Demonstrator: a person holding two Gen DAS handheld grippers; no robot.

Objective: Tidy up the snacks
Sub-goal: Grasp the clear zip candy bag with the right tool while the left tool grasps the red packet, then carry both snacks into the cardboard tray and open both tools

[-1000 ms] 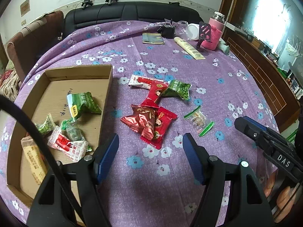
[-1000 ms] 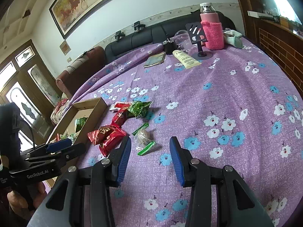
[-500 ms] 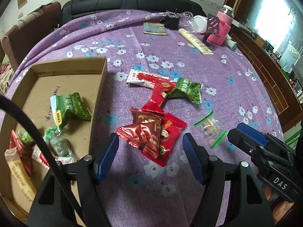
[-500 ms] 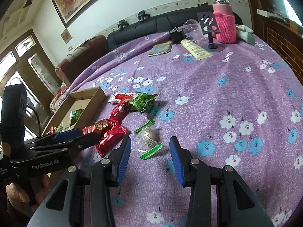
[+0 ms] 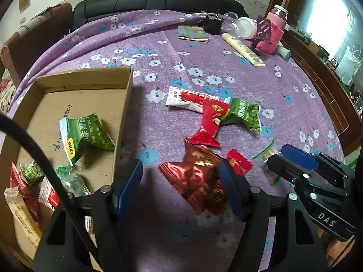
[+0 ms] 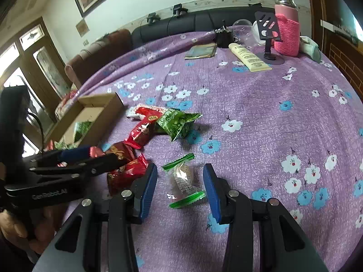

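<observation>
In the left wrist view my left gripper (image 5: 181, 188) stands open over the purple cloth. A dark red foil packet (image 5: 192, 172) lies between its blue fingers, and the pads are not pressing on it. A brighter red packet (image 5: 238, 163) lies under it. In the right wrist view my right gripper (image 6: 179, 188) is open around a clear packet with green ends (image 6: 183, 176), with gaps on both sides. The left gripper (image 6: 90, 156) shows beside it. A cardboard box (image 5: 127, 104) at the left holds a green pea packet (image 5: 86, 133) and several other snacks.
Further back lie a red packet (image 5: 211, 122), a green pea packet (image 5: 245, 115) and a white-and-red packet (image 5: 181, 97). At the far side are a booklet (image 5: 192, 32), a cream tube (image 5: 242, 48) and a pink-sleeved bottle (image 5: 275, 34). The table's edge curves down the right.
Both grippers have come forward and down toward the snacks. The dark red packet now sits between the left fingers, the clear packet between the right fingers. Neither opening has changed.
</observation>
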